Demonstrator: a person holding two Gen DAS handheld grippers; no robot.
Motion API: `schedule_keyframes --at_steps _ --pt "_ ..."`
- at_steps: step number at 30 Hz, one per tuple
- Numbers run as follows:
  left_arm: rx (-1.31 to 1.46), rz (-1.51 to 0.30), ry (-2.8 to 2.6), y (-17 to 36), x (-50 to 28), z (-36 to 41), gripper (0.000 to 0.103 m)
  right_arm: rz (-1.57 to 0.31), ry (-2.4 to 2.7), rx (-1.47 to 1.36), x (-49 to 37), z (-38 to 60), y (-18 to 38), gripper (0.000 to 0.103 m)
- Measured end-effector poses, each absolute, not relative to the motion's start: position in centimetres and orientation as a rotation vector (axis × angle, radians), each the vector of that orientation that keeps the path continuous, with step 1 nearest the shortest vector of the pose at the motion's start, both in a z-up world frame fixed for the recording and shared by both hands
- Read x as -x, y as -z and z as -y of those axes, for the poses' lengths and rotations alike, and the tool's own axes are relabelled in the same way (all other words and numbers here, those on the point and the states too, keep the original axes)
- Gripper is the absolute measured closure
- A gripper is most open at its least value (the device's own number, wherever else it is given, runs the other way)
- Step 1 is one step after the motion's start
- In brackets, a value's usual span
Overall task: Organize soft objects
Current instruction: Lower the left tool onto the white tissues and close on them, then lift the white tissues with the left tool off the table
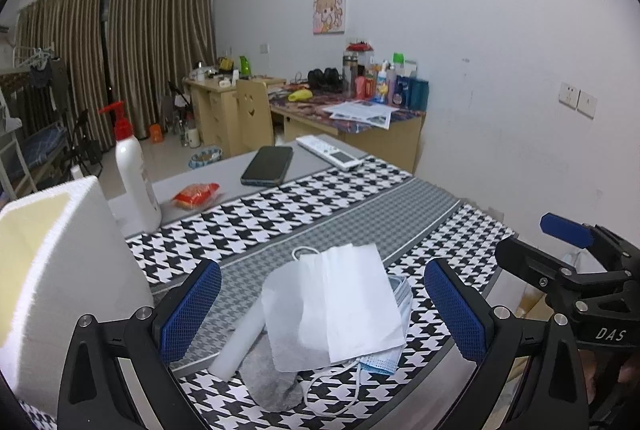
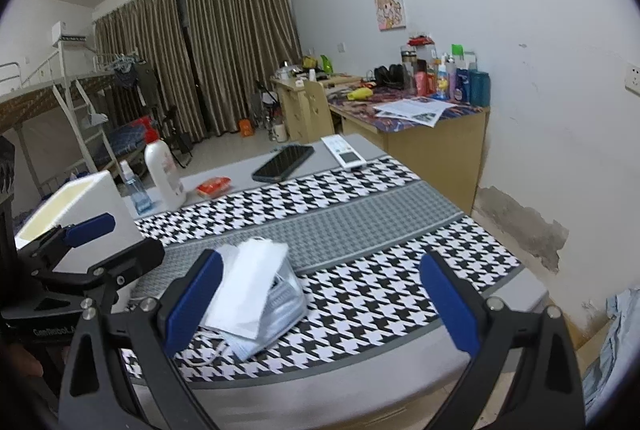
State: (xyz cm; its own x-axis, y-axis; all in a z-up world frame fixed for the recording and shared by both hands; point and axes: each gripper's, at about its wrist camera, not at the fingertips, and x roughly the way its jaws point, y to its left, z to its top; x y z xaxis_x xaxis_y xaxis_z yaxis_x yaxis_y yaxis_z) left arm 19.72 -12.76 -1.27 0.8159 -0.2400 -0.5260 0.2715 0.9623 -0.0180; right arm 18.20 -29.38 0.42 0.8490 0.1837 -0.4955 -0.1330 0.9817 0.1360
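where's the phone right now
The black phone lies flat at the far end of the table on the bare grey part, between the red snack packet and the white remote, in both wrist views.

Readable lettering: two marks, both on gripper bodies.

In the left wrist view, white capitals "DAS" stand on the black body of the right gripper (image 1: 576,250), off to the right of the left jaws. In the right wrist view, small white lettering on the black body of the left gripper (image 2: 96,242), to the left of the right jaws, begins "Gen" and is too blurred to read further. Printed papers (image 1: 362,111) and bottle labels (image 1: 384,85) on the far desk (image 1: 400,137), beyond the jaws, are too small to read.
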Motion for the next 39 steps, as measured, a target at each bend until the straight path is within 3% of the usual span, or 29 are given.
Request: schedule_keyframes --at_steps 8,20,37,39 --pt "-0.060 -0.597 0.239 3.0 -21.3 12.8 0.004 -0.590 -0.194 -0.124 -19.5 30.0 1.3 0.003" --pt "-0.063 -0.721 0.282 6.3 -23.2 13.4 0.022 -0.632 -0.223 -0.129 -20.8 29.5 2.6 0.003" --pt "-0.064 -0.835 0.299 9.5 -25.2 13.9 0.057 -0.693 -0.241 -0.137 -22.1 29.2 4.1 0.003" --pt "-0.064 -0.838 0.291 9.6 -25.4 13.8 0.066 -0.697 -0.240 -0.137 -22.2 29.1 4.2 0.003"
